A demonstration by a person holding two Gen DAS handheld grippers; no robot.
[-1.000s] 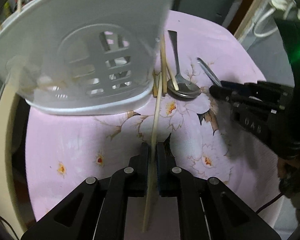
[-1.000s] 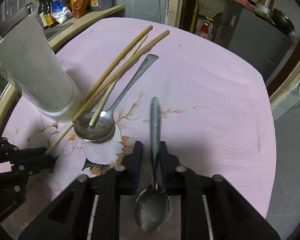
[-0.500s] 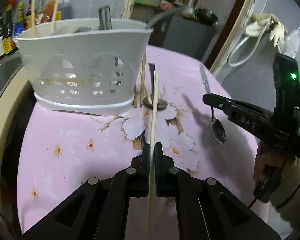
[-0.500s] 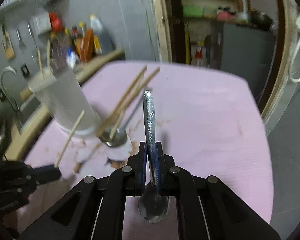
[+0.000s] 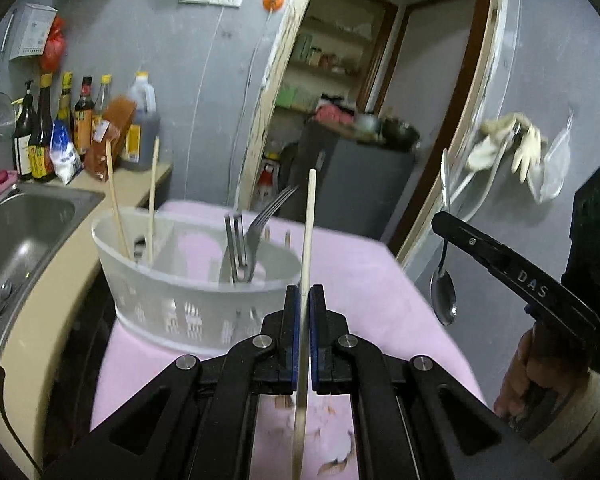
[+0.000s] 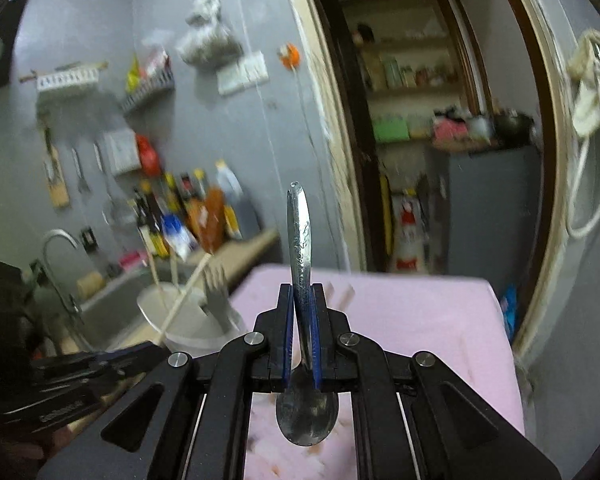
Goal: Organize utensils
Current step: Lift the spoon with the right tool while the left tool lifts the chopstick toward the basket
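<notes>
My left gripper (image 5: 304, 294) is shut on a pale wooden chopstick (image 5: 307, 240) that stands nearly upright, raised above the pink cloth. Ahead of it sits the white slotted utensil basket (image 5: 172, 300), holding two chopsticks (image 5: 116, 204) at its left end and forks (image 5: 244, 236) in the middle. My right gripper (image 6: 301, 294) is shut on a metal spoon (image 6: 300, 248), handle up, bowl hanging below the pads. In the left wrist view that gripper (image 5: 440, 216) and the spoon (image 5: 443, 296) hang at the right, held by a hand (image 5: 532, 376). The basket (image 6: 188, 320) appears blurred in the right wrist view.
A steel sink (image 5: 16, 232) lies left of the table, with sauce bottles (image 5: 60, 128) on the counter behind it. The pink flowered cloth (image 5: 360, 280) covers the table. A doorway with a dark cabinet (image 5: 352, 184) stands beyond, and gloves (image 5: 508, 148) hang on the right wall.
Both grippers lifted off the cloth and tilted up toward level, each keeping its utensil. The basket now sits lower in view, its open top showing; the utensils left on the cloth have dropped from sight.
</notes>
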